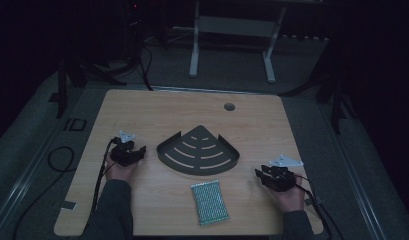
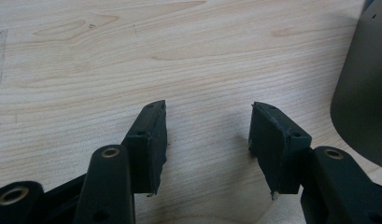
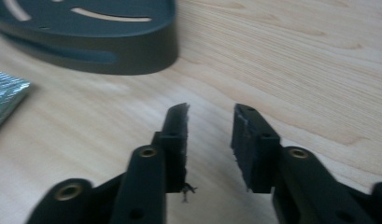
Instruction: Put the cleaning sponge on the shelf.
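Note:
A dark fan-shaped metal tray (image 1: 199, 151) with curved slots lies in the middle of the wooden table (image 1: 142, 107). In front of it lies a greenish silvery sponge pad (image 1: 209, 202). My left gripper (image 1: 140, 151) rests on the table just left of the tray, open, with bare wood between its jaws (image 2: 208, 122); the tray's wall (image 2: 364, 102) shows at the right of its view. My right gripper (image 1: 258, 175) sits at the tray's right front, open and holding nothing (image 3: 209, 112), with the tray (image 3: 100, 32) ahead of it and the pad's corner (image 3: 6, 98) at the left edge.
A round cable hole (image 1: 229, 106) sits near the table's far edge. Cables trail from both grippers off the near edge. A white desk frame (image 1: 232, 35) stands on the floor beyond the table. The room is dim.

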A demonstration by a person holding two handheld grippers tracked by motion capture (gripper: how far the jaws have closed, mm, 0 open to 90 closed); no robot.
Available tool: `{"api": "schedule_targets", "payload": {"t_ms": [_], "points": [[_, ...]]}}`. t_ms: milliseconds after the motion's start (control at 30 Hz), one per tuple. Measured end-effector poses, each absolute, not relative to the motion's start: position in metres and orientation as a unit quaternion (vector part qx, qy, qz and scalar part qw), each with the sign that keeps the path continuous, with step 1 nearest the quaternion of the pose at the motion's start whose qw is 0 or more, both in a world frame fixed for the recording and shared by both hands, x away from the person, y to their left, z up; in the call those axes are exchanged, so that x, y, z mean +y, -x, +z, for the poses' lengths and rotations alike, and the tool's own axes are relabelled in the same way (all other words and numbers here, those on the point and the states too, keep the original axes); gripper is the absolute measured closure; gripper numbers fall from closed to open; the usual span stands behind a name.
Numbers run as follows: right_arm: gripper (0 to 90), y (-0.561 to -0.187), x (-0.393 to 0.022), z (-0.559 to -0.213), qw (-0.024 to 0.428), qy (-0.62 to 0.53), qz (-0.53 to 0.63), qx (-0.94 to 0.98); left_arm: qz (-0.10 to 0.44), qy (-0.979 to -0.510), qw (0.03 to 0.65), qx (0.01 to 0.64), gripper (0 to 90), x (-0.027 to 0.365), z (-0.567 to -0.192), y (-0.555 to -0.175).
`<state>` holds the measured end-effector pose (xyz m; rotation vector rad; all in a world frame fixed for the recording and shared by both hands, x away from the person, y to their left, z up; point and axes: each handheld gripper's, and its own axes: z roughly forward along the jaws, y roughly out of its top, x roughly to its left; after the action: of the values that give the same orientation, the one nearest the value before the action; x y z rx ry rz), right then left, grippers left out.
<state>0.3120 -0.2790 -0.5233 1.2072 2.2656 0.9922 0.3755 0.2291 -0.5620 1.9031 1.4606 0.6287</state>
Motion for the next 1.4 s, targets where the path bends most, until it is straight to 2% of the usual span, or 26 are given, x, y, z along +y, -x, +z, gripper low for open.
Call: {"api": "schedule_targets", "payload": {"t_ms": [133,500,733,1400], "points": [[73.3,-0.302,-0.277,-0.517,0.185,-0.417,0.361,0.813,0.24,-0.726,0.325,0.557,47.4,0.229,-0.562,-0.376],[74.9,-0.284,-0.261,-0.505,0.183,-0.391,0.368,0.823,0.24,-0.725,0.325,0.558,46.5,0.228,-0.562,-0.375],[89.3,-0.275,-0.238,-0.505,0.157,-0.349,0.373,0.845,0.24,-0.726,0.324,0.557,46.0,0.228,-0.562,-0.375],[89.7,-0.256,-0.176,-0.522,0.097,-0.282,0.373,0.879,0.24,-0.726,0.324,0.557,45.8,0.228,-0.562,-0.375]]}}
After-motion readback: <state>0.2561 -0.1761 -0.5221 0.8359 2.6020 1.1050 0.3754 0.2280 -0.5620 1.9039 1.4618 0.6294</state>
